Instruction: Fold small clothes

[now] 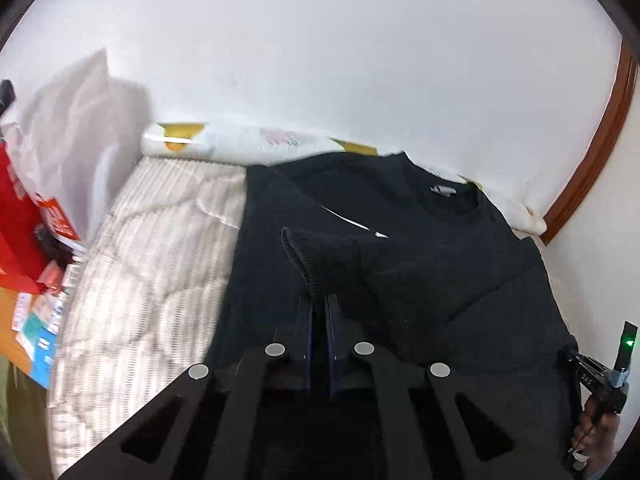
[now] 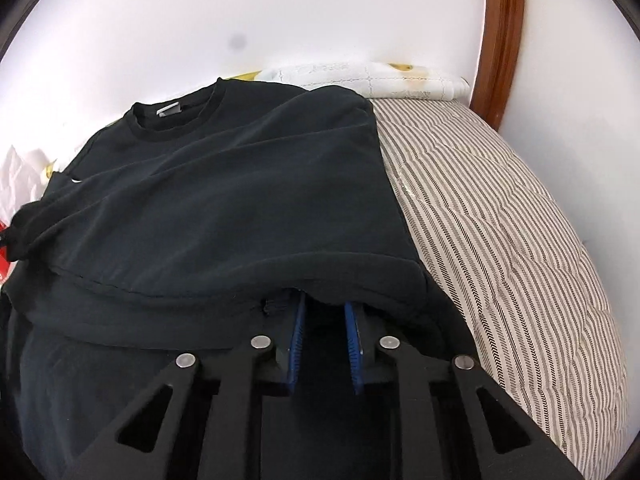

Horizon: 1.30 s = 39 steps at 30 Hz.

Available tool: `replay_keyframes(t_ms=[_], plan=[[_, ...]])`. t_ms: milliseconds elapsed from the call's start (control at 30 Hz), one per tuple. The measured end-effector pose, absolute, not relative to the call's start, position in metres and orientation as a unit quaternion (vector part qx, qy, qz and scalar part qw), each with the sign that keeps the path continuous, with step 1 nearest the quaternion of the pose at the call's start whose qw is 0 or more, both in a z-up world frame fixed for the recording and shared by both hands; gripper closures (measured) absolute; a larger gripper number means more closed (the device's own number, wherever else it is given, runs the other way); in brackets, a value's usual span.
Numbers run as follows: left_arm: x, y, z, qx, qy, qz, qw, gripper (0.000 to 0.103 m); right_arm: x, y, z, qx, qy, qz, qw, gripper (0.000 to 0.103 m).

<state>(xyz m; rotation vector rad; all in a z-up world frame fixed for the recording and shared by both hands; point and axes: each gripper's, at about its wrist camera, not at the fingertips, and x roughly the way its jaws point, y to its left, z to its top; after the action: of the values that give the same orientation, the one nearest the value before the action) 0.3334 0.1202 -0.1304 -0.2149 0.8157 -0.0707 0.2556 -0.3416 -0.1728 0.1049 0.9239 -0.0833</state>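
Observation:
A black long-sleeved shirt (image 1: 420, 264) lies spread on a striped quilt (image 1: 152, 240), its collar and grey label (image 1: 444, 190) towards the wall. My left gripper (image 1: 319, 300) is shut on the ribbed cuff (image 1: 308, 252) of a sleeve, which is lifted and laid over the shirt's body. In the right wrist view the shirt (image 2: 240, 200) has its right side folded inward. My right gripper (image 2: 322, 304) reaches under that folded edge. The cloth drapes over and hides its fingertips, and its blue pads (image 2: 296, 340) stand narrowly apart with fabric bunched between them.
The quilt (image 2: 500, 220) stretches bare to the right of the shirt. A white patterned pillow (image 2: 380, 78) lies along the white wall, beside a brown wooden frame (image 2: 500, 40). Left of the bed are a red box (image 1: 20, 232), papers and a white bag (image 1: 72, 120). A hand (image 1: 596, 440) shows at the right edge.

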Motion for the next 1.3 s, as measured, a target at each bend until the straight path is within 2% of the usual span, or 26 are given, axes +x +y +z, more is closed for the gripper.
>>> replay_keyframes(t_ms=[267, 467, 567, 733, 867, 1133, 1300], plan=[[0.332, 0.136, -0.165, -0.112, 0.446, -0.016, 0.888, 0.097, 0.241, -0.342, -0.156, 0.036, 0.453, -0.015, 0.891, 0.089], [0.325, 0.13, -0.168, -0.078, 0.441, 0.001, 0.894, 0.093, 0.231, -0.34, -0.117, 0.031, 0.395, 0.026, 0.918, 0.087], [0.321, 0.126, -0.166, -0.069, 0.439, 0.005, 0.896, 0.093, 0.251, -0.341, -0.127, 0.02, 0.402, 0.011, 0.916, 0.086], [0.31, 0.126, -0.164, -0.072, 0.435, -0.002, 0.898, 0.093, 0.281, -0.348, -0.173, -0.01, 0.446, -0.045, 0.894, 0.087], [0.299, 0.124, -0.16, -0.07, 0.429, -0.002, 0.901, 0.093, 0.269, -0.351, -0.166, 0.001, 0.436, -0.056, 0.898, 0.087], [0.274, 0.109, -0.146, -0.051, 0.412, -0.002, 0.91, 0.093, 0.225, -0.348, -0.144, 0.019, 0.431, -0.042, 0.901, 0.077], [0.251, 0.099, -0.131, -0.051, 0.402, -0.017, 0.914, 0.093, 0.19, -0.348, -0.132, 0.02, 0.412, -0.048, 0.909, 0.076]])
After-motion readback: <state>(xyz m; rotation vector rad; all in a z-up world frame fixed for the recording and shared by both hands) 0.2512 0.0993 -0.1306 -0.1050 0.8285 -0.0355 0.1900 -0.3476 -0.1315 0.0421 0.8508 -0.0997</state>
